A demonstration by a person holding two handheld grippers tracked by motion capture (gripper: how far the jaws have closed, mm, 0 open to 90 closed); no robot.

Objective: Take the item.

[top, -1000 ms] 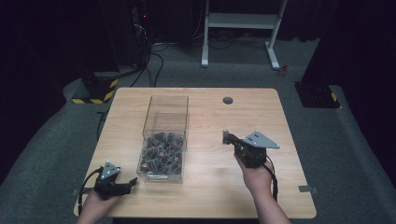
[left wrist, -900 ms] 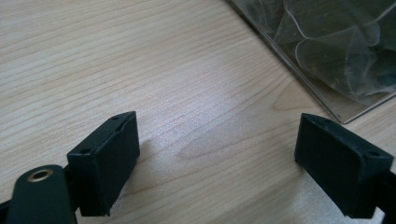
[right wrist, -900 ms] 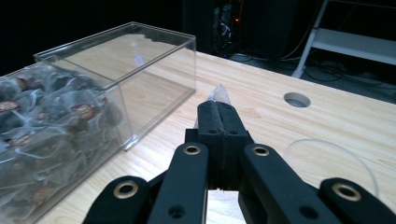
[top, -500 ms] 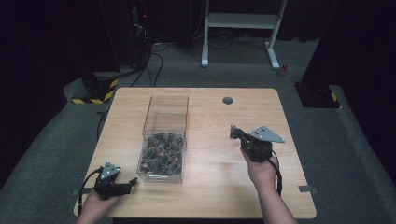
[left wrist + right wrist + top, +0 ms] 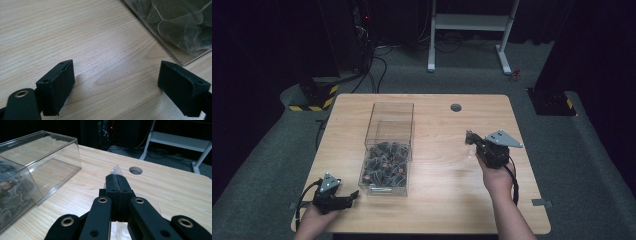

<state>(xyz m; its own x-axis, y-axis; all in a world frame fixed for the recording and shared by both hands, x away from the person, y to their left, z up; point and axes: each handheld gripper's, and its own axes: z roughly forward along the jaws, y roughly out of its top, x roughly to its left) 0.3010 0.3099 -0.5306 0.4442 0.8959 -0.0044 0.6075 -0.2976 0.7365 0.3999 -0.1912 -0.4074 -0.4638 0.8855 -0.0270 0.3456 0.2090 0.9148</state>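
Observation:
A clear plastic box [image 5: 388, 150] stands left of the table's middle, its near half filled with several small dark items in clear wrapping [image 5: 384, 165]. My right gripper [image 5: 470, 137] is held above the table right of the box, shut on a small clear plastic packet [image 5: 116, 170] whose tip pokes out past the jaws [image 5: 117, 182]. The box [image 5: 37, 170] lies to its left. My left gripper [image 5: 353, 196] rests at the table's front left, open, with bare wood between its jaws [image 5: 116, 85]. The box's near corner [image 5: 175, 25] is just beyond it.
A round cable hole [image 5: 456, 107] sits near the table's far edge, ahead of the right gripper [image 5: 135, 170]. On the floor behind stand a white desk frame [image 5: 472, 22] and a yellow-and-black striped base [image 5: 314, 95].
My right gripper has moved to the right, away from the box, and slightly farther back, still shut. The left gripper has stayed put.

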